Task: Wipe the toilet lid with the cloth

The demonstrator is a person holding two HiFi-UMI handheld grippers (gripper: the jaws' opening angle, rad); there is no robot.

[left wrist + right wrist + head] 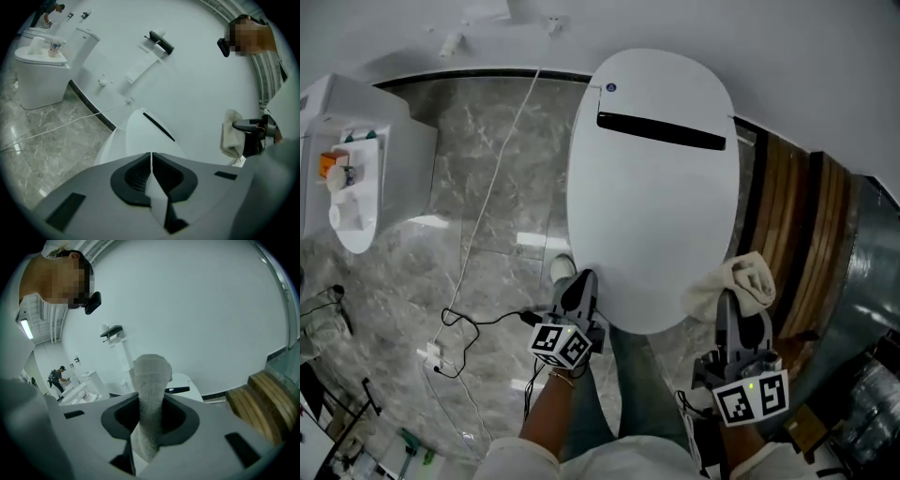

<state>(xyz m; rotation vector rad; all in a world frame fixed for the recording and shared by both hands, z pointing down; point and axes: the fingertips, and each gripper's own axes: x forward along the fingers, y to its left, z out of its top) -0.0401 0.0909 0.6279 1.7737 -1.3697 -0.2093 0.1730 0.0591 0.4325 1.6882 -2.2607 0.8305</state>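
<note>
R gripper [737, 311] was clamped on the cloth [741, 281] by the front-right edge of the toilet lid [652, 187], L gripper [578, 289] shut w/ nothing in it; pinched at one end, the cloth could prob. bunch or slip out under pressure.

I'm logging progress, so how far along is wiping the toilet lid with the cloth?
Done: the cloth is picked up, clamped in the right tongs. In hand: it is held at the near right edge of the toilet lid; contact is unclear. Left: apparently the whole wipe across the lid. The left tongs are shut and empty.
</note>
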